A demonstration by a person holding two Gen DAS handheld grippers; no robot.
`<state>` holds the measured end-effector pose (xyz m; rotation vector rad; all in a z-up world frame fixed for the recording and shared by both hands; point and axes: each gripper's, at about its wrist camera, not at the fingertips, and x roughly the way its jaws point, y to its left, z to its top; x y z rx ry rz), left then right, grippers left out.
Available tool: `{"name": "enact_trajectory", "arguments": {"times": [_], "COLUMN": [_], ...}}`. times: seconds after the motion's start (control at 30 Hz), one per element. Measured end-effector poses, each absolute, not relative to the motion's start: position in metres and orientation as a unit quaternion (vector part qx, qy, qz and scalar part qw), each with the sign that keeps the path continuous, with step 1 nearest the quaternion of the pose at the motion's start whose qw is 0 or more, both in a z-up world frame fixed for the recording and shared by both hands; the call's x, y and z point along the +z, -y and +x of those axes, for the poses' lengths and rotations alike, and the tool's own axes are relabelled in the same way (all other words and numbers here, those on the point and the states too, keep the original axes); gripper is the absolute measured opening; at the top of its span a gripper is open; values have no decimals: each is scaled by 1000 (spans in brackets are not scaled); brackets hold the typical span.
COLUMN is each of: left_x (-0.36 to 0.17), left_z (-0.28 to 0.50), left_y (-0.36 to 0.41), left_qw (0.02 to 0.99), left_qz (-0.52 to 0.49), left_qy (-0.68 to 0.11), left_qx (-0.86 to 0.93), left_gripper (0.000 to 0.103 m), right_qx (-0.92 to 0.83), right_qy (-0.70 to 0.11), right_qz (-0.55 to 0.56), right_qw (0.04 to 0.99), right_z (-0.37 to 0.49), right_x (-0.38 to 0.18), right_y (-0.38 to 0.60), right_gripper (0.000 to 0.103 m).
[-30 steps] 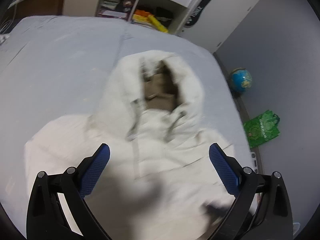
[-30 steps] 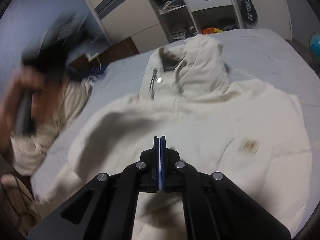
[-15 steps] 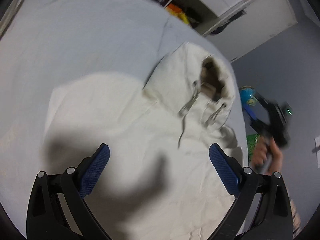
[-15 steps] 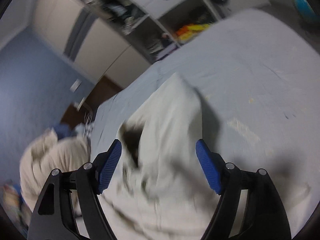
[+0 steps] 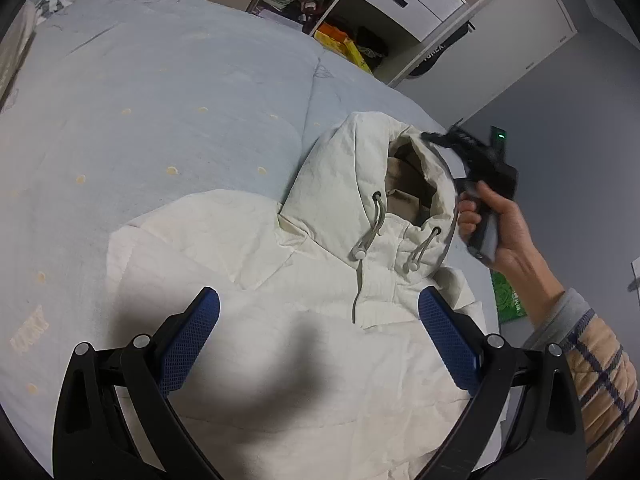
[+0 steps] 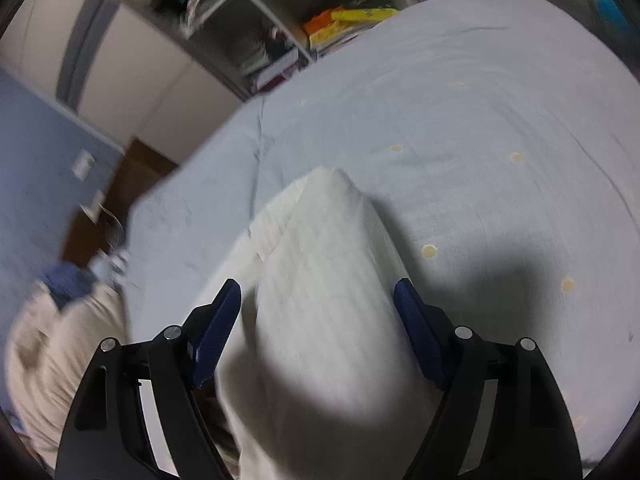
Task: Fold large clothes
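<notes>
Jacket [image 5: 304, 320], cream-white and hooded, lies spread on the pale blue bed [image 5: 160, 100], filling the lower middle of the left wrist view. Its hood [image 5: 372, 184] points toward 1 o'clock, with two toggled drawcords hanging below the opening. The left gripper [image 5: 318, 338] hangs over the jacket's chest with its blue-padded jaws spread wide and nothing between them, its shadow falling on the cloth. At 3 o'clock, a hand [image 5: 500, 224] in a plaid sleeve [image 5: 592, 356] holds the right gripper's handle just beside the hood's rim. In the right wrist view, the right gripper [image 6: 318, 332] also stands wide; the hood rises between its fingers [image 6: 416, 332], but the pads do not press on it. At 8 o'clock there, a beige heap of cloth [image 6: 60, 360] lies at the bed's edge. Shelves [image 6: 320, 20] with yellow and orange boxes stand at 12 o'clock beyond the bed.
</notes>
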<state>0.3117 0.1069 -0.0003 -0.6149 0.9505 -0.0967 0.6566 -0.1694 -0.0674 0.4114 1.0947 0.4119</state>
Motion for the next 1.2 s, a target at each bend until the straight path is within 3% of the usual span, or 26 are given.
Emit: {"name": "enact_trajectory", "arguments": {"times": [0.03, 0.1, 0.17, 0.37, 0.6, 0.8, 1.0, 1.2], "left_x": [0, 2, 5, 16, 40, 73, 97, 85], "left_z": [312, 312, 310, 312, 308, 301, 300, 311], "left_y": [-107, -109, -109, -112, -114, -93, -37, -8], "left_qw": [843, 844, 846, 850, 862, 868, 877, 870], "left_qz": [-292, -294, -293, -303, -310, -319, -267, -245], "left_qy": [-450, -446, -443, -427, -394, -358, -350, -385], "left_qx": [-45, -47, -48, -53, -75, -132, -191, -185], "left_gripper": [96, 96, 96, 96, 96, 96, 96, 87], "right_qx": [188, 173, 164, 209, 279, 300, 314, 329], "right_qy": [-514, -514, -504, -442, -339, -297, -274, -261], "right_qz": [179, 164, 169, 158, 15, -92, -156, -241], "right_qw": [817, 824, 831, 858, 898, 902, 896, 875], "right_z": [656, 654, 649, 608, 473, 358, 272, 218], "right_x": [-69, -71, -67, -29, 22, 13, -9, -40], "right_y": [165, 160, 161, 159, 144, 130, 121, 105], "right_gripper": [64, 21, 15, 13, 13, 13, 13, 13]}}
